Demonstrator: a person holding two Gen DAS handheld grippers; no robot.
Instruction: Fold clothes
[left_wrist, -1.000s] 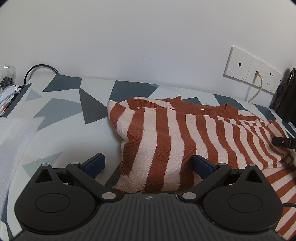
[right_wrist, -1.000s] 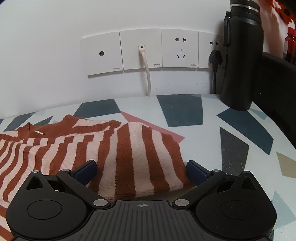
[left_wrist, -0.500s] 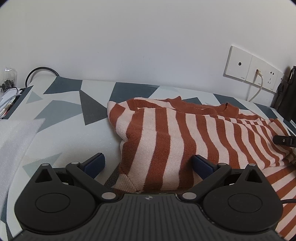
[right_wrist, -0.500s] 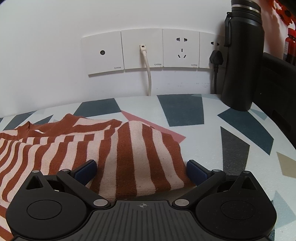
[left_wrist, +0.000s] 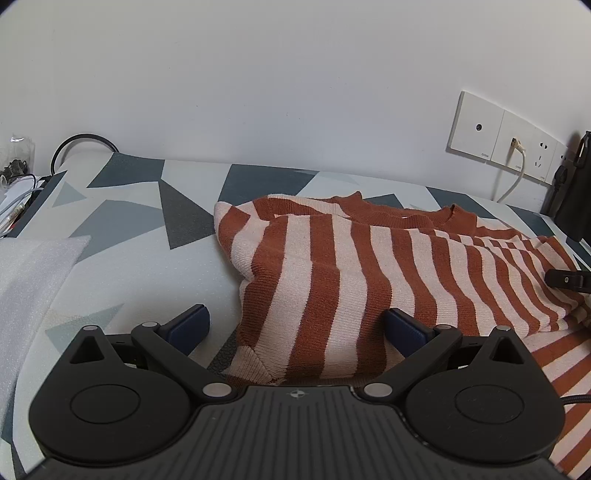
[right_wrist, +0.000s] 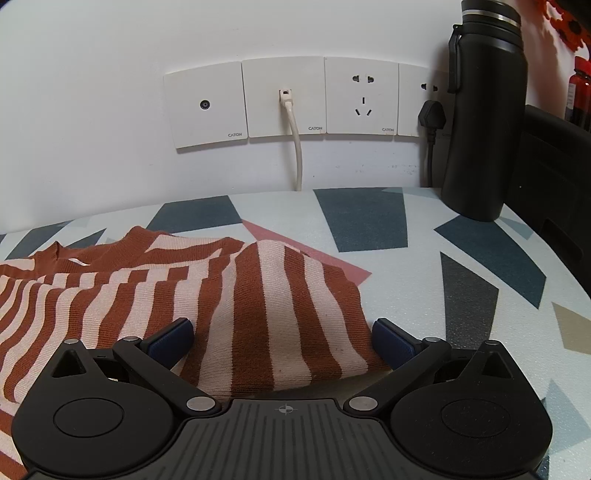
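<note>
- Between the spread blue fingers of the left claw (left_wrist: 297, 325), a folded edge of the striped sweater (left_wrist: 369, 273) lies on the patterned surface (left_wrist: 122, 229); the jaws stand wide apart and nothing is pinched, with the left finger on bare surface beside the sweater and the right finger against the knit.
- Just ahead of the right claw (right_wrist: 282, 338) the sweater's other folded side rises in a hump; this claw is also wide open and holds nothing, its left finger resting over the cloth and its right finger just off the sweater's edge.
- Beyond the sweater, near the wall, stands a black bottle (right_wrist: 480, 110), its top cut off by the frame.
- The sweater's lower part is hidden behind both claw bodies, and its far right side runs out of the left wrist view, where a dark piece of the right claw shows at the edge.
- Left of the sweater, a white foam sheet (left_wrist: 29, 273) is only partly visible.
- Behind the sweater, the wall sockets (right_wrist: 284, 98) bear the word "CATON"; a white cable (right_wrist: 295, 140) and a black plug (right_wrist: 431, 114) are plugged in.
</note>
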